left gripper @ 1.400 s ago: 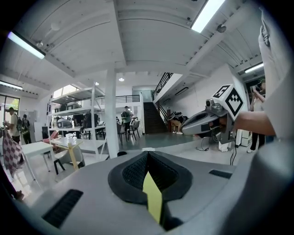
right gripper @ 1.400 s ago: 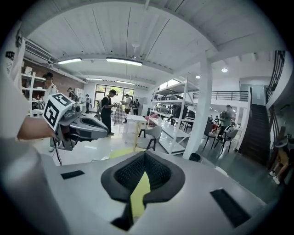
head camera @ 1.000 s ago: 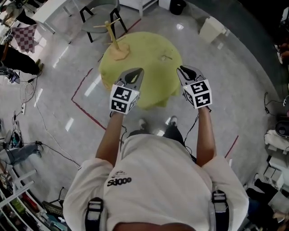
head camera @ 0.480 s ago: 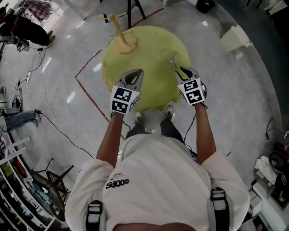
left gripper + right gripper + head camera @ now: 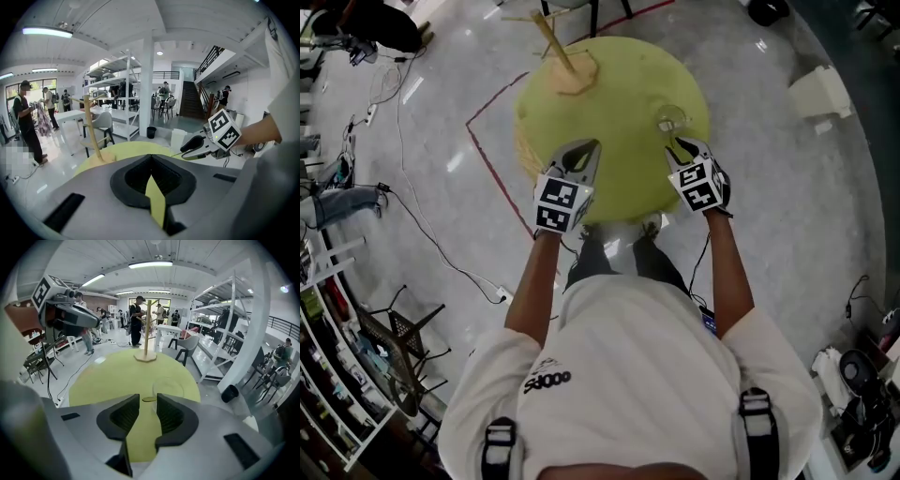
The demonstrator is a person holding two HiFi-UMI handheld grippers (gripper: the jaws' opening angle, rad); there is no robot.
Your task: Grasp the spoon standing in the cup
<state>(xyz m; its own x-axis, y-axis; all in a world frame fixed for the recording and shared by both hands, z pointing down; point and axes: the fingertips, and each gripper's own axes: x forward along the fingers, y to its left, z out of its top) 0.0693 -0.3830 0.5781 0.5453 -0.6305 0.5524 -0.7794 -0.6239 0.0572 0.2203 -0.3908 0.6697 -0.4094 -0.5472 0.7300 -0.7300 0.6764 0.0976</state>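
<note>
While the spoon (image 5: 149, 399) stands in the clear cup (image 5: 168, 387), only its top end shows, as a small flat oval at the near side of the cup and level with the tips of the right gripper (image 5: 682, 148). The cup sits on the right part of the round yellow-green worktop (image 5: 619, 103), close to its edge and just ahead of that gripper. In the right gripper view the jaws stand apart and are opening; the spoon's end lies in the gap at their tips, and neither pad presses on it. The left gripper (image 5: 584, 150) is held over the near left part of the worktop, well apart from the cup. Its jaws are together at the tips, with nothing between them. A wooden stand (image 5: 567, 66) with an upright post on a flat base is placed at the far left of the worktop, well apart from both grippers. Both forearms of the person reach forward from a white shirt (image 5: 628, 375). The worktop stands on a glossy grey floor (image 5: 787, 216) marked with a red line (image 5: 492, 169). Cables (image 5: 403, 202) run across the floor at the left.
</note>
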